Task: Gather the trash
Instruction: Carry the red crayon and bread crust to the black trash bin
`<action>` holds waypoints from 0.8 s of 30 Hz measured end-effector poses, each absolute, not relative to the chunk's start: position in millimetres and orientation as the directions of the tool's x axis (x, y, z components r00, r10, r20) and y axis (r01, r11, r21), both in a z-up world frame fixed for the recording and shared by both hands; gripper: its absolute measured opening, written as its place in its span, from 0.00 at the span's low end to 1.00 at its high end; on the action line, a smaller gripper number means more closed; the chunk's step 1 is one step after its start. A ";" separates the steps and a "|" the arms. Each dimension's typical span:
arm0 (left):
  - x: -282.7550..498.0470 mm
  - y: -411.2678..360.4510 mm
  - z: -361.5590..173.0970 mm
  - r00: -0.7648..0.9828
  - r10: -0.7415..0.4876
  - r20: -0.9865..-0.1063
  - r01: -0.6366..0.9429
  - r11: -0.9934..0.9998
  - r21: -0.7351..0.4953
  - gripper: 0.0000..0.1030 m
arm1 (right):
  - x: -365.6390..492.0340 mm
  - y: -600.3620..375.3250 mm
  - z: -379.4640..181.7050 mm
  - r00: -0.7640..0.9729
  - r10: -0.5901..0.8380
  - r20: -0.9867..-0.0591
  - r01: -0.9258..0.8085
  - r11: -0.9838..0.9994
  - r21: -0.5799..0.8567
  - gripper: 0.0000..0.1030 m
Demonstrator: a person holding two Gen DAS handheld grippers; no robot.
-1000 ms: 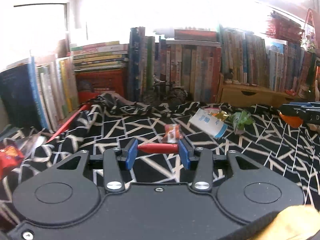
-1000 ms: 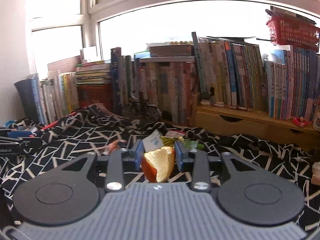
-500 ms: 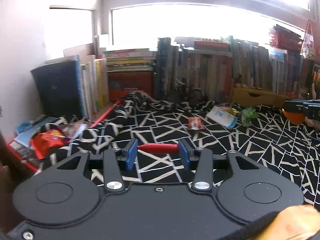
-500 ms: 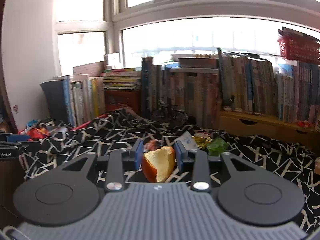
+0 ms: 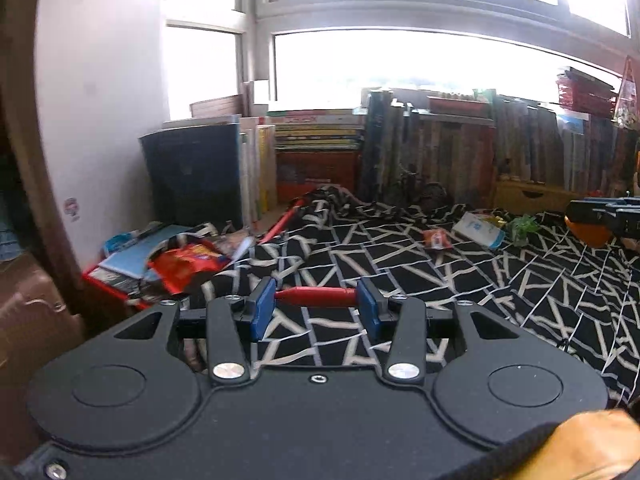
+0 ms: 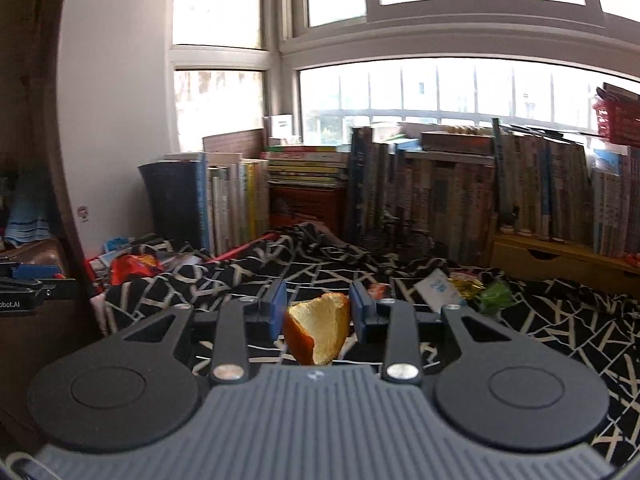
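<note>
Left gripper [image 5: 316, 309] clamped on a slim red wrapped stick [image 5: 316, 295] — held crosswise, right gripper [image 6: 318, 311] pinching a curled orange peel [image 6: 318, 328], pith pale, above a black-and-white geometric cloth [image 6: 560, 332], crumpled wrappers [image 5: 478, 229] scattered near the book spines [image 6: 440, 200]

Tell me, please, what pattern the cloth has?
The cloth is black with white crisscross lines; the left wrist view shows it best.

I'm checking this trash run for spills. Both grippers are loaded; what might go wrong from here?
The orange peel sits off-centre between the right gripper pads, so it may slip out onto the patterned cloth. The red stick-like wrapper is pinched only at its ends by the left gripper; it could pivot free.
</note>
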State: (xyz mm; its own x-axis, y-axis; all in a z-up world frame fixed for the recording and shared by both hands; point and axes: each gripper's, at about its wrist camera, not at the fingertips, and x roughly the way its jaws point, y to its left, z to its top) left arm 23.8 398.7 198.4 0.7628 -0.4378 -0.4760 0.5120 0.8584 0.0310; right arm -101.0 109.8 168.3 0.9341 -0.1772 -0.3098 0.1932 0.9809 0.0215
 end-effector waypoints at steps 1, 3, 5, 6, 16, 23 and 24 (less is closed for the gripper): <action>22.7 404.8 198.6 0.765 -0.433 -0.476 0.508 0.861 0.033 0.41 | -101.0 115.4 168.4 0.936 -0.172 -0.308 0.188 0.982 0.021 0.38; 18.8 419.2 198.7 0.775 -0.416 -0.476 0.493 0.869 0.043 0.41 | -100.9 127.0 168.2 0.939 -0.160 -0.306 0.176 0.984 0.025 0.38; 15.0 431.7 198.8 0.782 -0.404 -0.475 0.483 0.874 0.051 0.41 | -99.8 135.9 167.9 0.940 -0.150 -0.307 0.166 0.986 0.026 0.38; 12.9 438.1 198.8 0.786 -0.398 -0.473 0.477 0.878 0.053 0.41 | -99.3 141.3 167.6 0.941 -0.142 -0.308 0.158 0.987 0.026 0.38; -2.2 480.3 181.4 0.781 -0.351 -0.516 0.438 0.897 0.052 0.41 | -93.7 186.7 150.2 0.935 -0.072 -0.348 0.089 0.996 0.031 0.38; -13.7 501.2 143.2 0.738 -0.312 -0.598 0.402 0.915 0.019 0.41 | -87.6 228.6 116.5 0.892 0.052 -0.449 -0.024 0.997 0.067 0.38; -16.0 504.5 135.9 0.729 -0.305 -0.613 0.397 0.918 0.015 0.41 | -86.9 236.7 111.6 0.884 0.075 -0.461 -0.051 0.997 0.064 0.38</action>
